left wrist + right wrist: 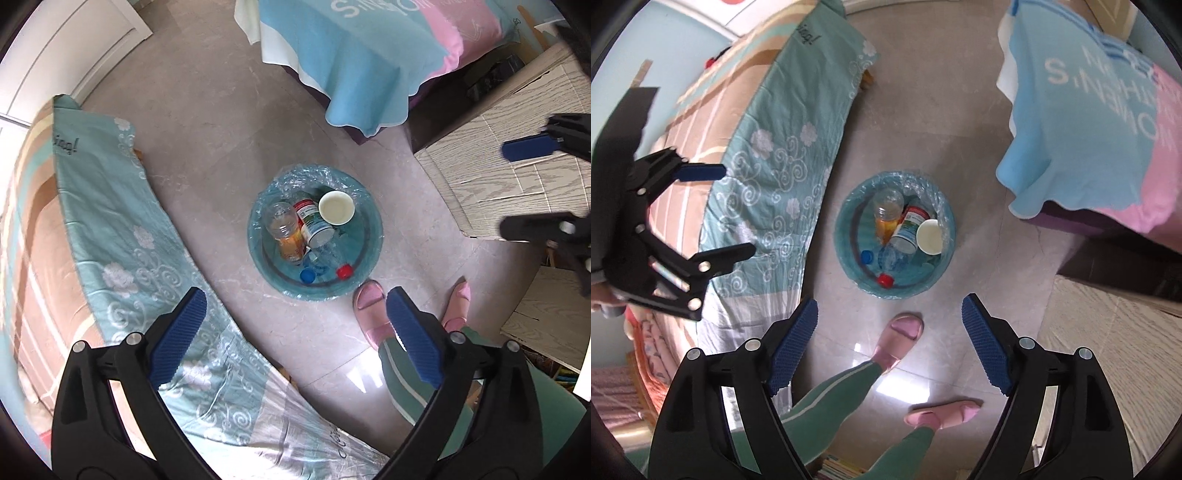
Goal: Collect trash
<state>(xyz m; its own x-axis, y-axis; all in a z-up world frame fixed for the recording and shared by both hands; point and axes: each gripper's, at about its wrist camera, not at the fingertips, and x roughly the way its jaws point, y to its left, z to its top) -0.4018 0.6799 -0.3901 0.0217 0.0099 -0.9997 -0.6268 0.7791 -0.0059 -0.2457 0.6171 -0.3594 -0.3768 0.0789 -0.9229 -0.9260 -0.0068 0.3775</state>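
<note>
Blue pads wide apart on my left claw (295,314) and my right claw (890,317), both empty, high above the bin (849,236). Beyond them the bin holds a bottle (886,210), can (908,229) and cup (929,236). I judge the bag rim the next grip: descend straight, pinch plastic only.
</note>
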